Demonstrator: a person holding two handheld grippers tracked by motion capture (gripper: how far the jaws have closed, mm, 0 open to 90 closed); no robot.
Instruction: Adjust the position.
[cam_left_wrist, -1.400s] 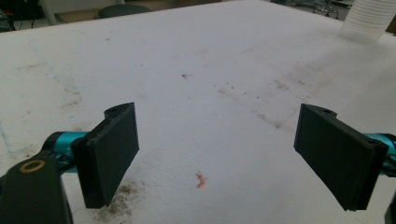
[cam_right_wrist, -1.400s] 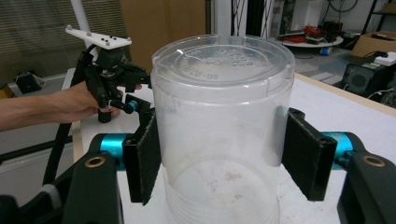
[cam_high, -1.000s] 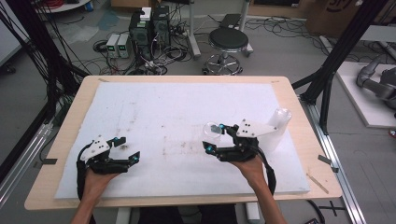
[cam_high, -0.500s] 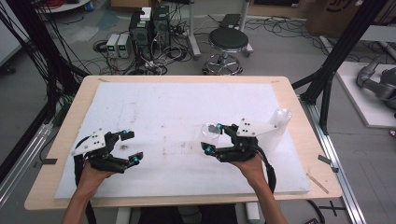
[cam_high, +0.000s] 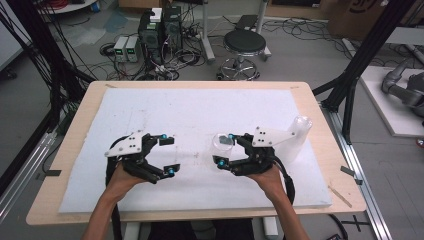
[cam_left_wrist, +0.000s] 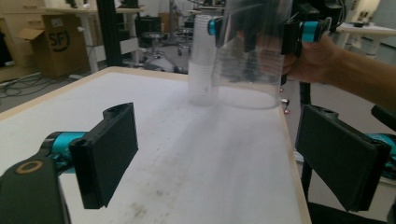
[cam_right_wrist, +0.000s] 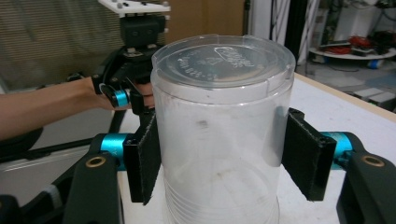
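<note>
Gripping clear cup (cam_right_wrist: 219, 140) sideways, R hand (cam_high: 265, 177) low.

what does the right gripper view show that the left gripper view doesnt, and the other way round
Right gripper view alone: the clear cup's flat base with raised lettering, and the right gripper's black pads pressed on its sides. Left gripper view alone: a stack of clear cups standing behind the held cup, and the left gripper's jaws wide apart with nothing between them. Both: the cup held sideways above the white table cover, and the other hand's gripper farther off.
</note>
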